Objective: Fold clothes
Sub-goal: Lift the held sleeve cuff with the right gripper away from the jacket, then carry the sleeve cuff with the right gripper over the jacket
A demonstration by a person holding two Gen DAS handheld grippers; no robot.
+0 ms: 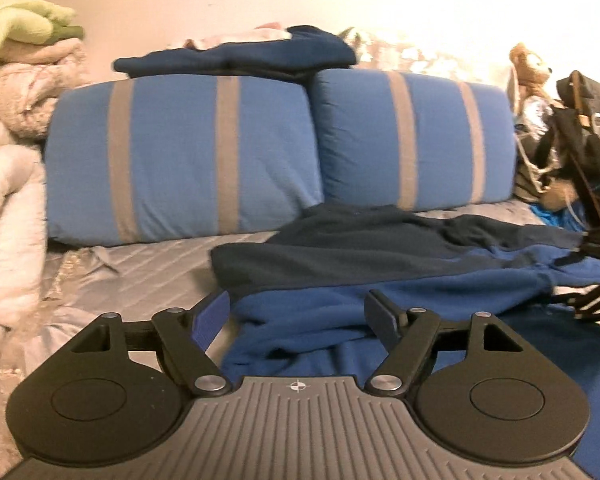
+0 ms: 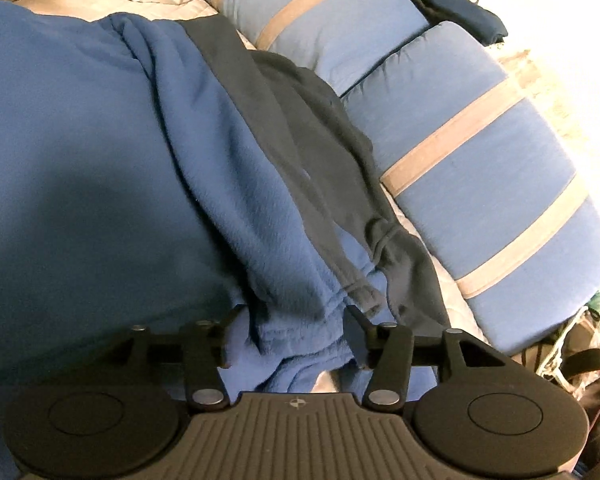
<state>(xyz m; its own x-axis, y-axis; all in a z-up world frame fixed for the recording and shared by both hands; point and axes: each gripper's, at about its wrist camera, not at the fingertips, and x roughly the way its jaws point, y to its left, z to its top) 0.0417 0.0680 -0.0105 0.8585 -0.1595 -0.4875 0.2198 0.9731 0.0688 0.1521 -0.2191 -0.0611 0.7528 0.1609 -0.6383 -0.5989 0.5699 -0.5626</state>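
Note:
A blue fleece garment with dark navy panels (image 1: pixel 380 272) lies spread on the grey bedspread (image 1: pixel 140 264) in front of two striped pillows. My left gripper (image 1: pixel 300 312) is open at the garment's near left edge, with blue fabric between its fingers. My right gripper (image 2: pixel 292 332) is open wide around a bunched blue fold of the same garment (image 2: pixel 220 184). The right gripper also shows at the right edge of the left wrist view (image 1: pixel 596 272).
Two blue pillows with grey stripes (image 1: pixel 188 160) stand against the wall, with folded navy clothes (image 1: pixel 244 56) on top. A pile of pale blankets (image 1: pixel 12 152) is at the left. A teddy bear (image 1: pixel 528 68) and black straps sit at the right.

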